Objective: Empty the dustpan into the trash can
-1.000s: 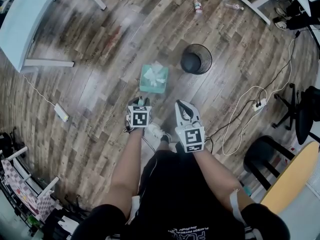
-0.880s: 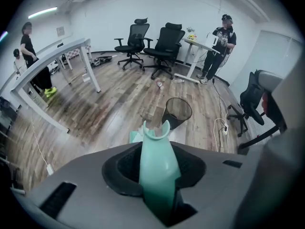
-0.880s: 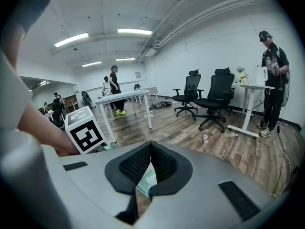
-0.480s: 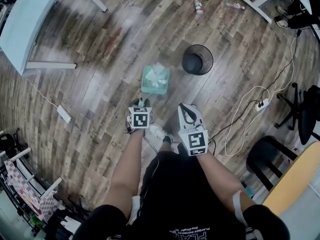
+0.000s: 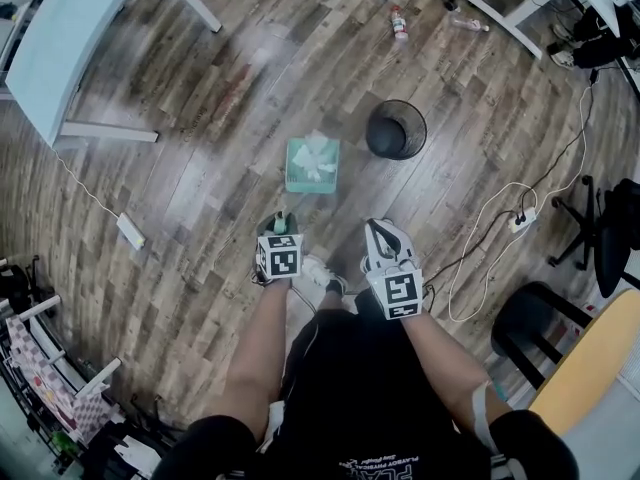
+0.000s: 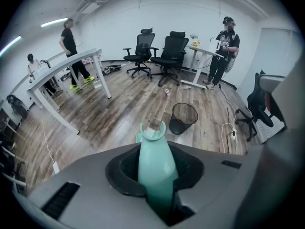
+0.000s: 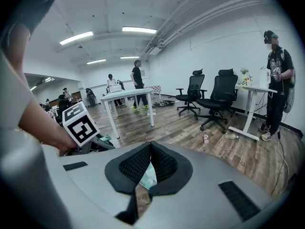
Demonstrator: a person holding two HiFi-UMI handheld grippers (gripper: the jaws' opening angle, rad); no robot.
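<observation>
Head view: closing left gripper (image 5: 281,226) around dustpan handle (image 6: 155,166); holding right gripper (image 5: 378,230) pinched together, empty; dustpan (image 5: 312,163) lying loaded on floor near trash can (image 5: 396,129); lifting, dumping not yet done.

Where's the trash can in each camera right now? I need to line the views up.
Head view: trash can upper centre, right of the dustpan.
Left gripper view: trash can near centre, just right of the dustpan handle's tip.
Right gripper view: not in it.
Shared landmark: small bottle on the floor, at the top in head view, beyond the can in left gripper view, right of centre in right gripper view.
</observation>
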